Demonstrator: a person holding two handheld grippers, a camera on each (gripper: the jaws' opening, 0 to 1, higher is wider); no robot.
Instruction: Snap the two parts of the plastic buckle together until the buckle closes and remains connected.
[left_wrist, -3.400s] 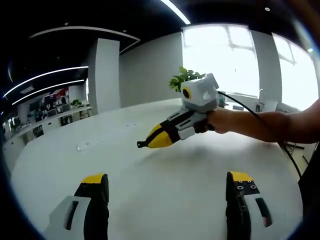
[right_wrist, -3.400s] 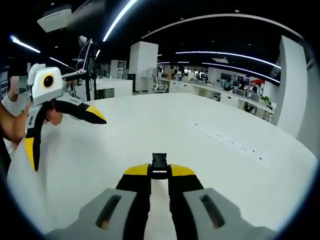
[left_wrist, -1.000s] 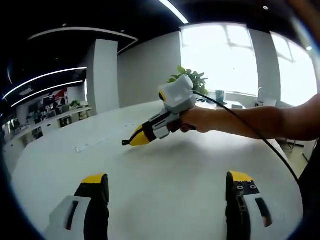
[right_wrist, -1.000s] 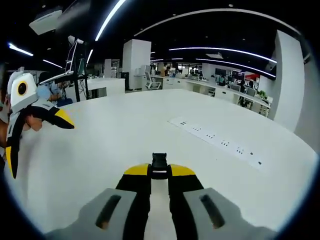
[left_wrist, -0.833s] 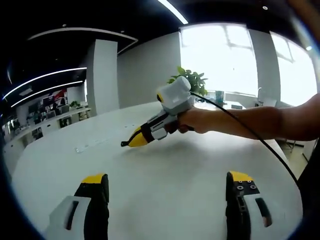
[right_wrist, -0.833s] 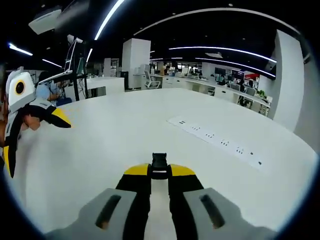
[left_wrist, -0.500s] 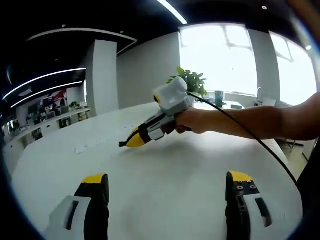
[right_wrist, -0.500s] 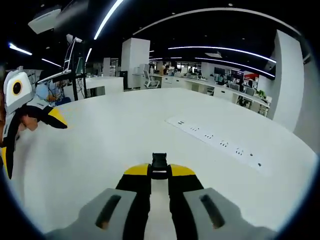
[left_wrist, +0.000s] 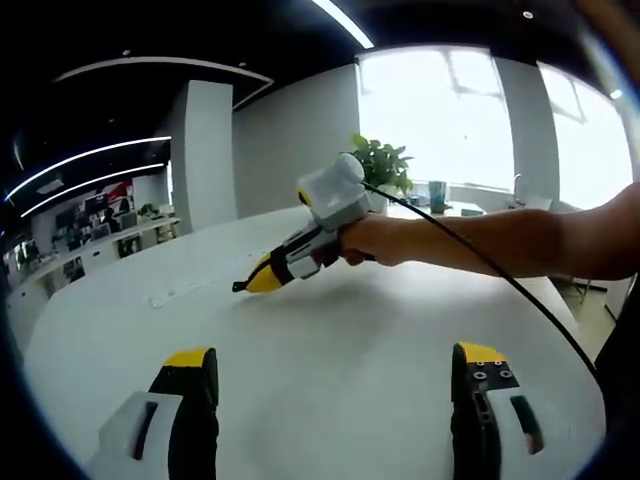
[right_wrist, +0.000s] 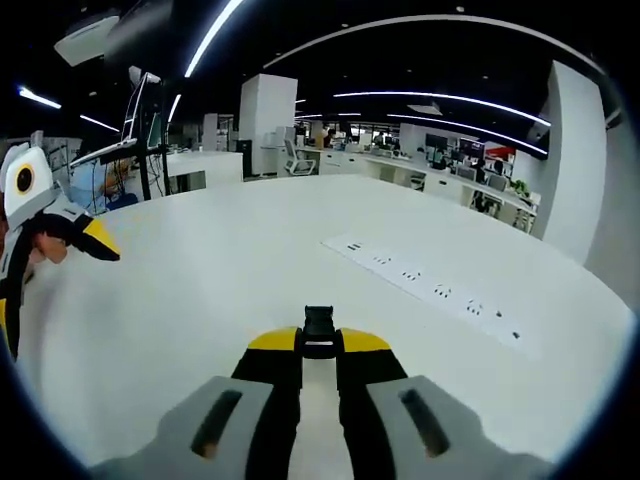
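Note:
A small black buckle part (right_wrist: 319, 325) sticks out from between the yellow tips of my right gripper (right_wrist: 319, 342), which is shut on it above the white table (right_wrist: 250, 260). In the left gripper view a hand holds that right gripper (left_wrist: 255, 282) out over the table's middle, with the black buckle part (left_wrist: 239, 288) at its tip. My left gripper (left_wrist: 335, 360) stands wide open with nothing between its jaws. The left gripper (right_wrist: 55, 290) also shows at the far left of the right gripper view, jaws spread.
A row of sockets (right_wrist: 430, 280) is set into the tabletop to the right; the same sockets (left_wrist: 185, 290) show beyond the right gripper. A potted plant (left_wrist: 380, 160) stands at the table's far edge by bright windows. A cable (left_wrist: 520, 300) trails from the right gripper.
The right gripper has moved leftward and farther out over the table with the buckle part still in it. The left gripper has stayed still and open.

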